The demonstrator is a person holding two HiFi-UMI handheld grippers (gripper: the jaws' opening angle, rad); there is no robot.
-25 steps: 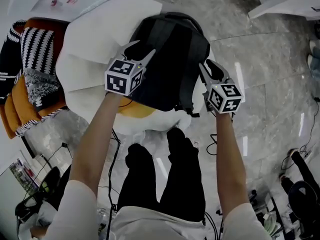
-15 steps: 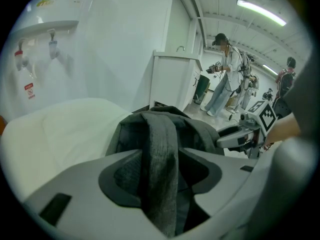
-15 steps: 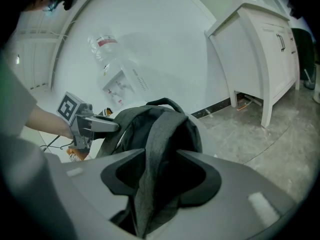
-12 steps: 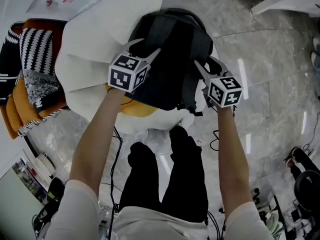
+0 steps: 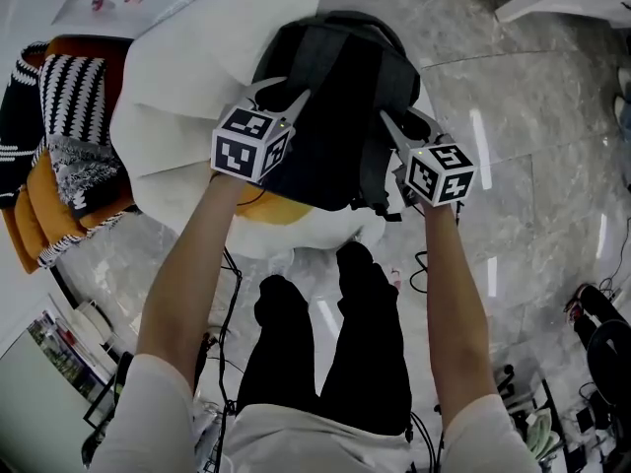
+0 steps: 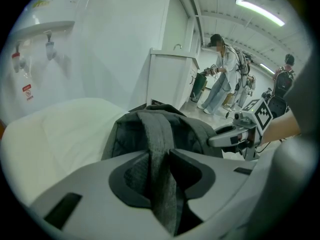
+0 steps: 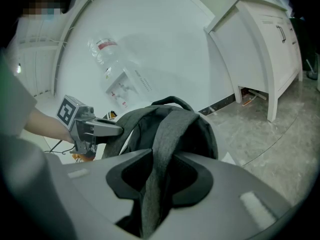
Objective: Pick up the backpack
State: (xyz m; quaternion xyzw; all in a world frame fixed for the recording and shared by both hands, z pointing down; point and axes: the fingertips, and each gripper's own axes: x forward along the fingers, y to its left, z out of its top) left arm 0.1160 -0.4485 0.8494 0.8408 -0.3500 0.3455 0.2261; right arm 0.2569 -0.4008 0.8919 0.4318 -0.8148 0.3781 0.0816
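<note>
A dark grey backpack (image 5: pixel 340 87) lies on a white cushion (image 5: pixel 187 77), its two shoulder straps facing up. My left gripper (image 5: pixel 286 92) sits on its left side. In the left gripper view its jaws have just been closing, and the left strap (image 6: pixel 154 131) is now pinched between the pads. My right gripper (image 5: pixel 402 118) is at the backpack's right side. Its jaws have just been closing too, and they now grip the right strap (image 7: pixel 169 131). Each gripper shows in the other's view: the right gripper (image 6: pixel 235 134) and the left gripper (image 7: pixel 100 128).
Striped and orange cloths (image 5: pixel 69 116) lie heaped left of the cushion. My legs (image 5: pixel 325 343) stand on the marble floor just before it, with cables (image 5: pixel 229 294) beside them. A white cabinet (image 6: pixel 170 79) stands beyond the backpack, and people (image 6: pixel 220 69) are farther off.
Both grippers' jaws have narrowed from wide open onto the backpack's straps. The right gripper has edged left toward the backpack; the left has stayed put.
</note>
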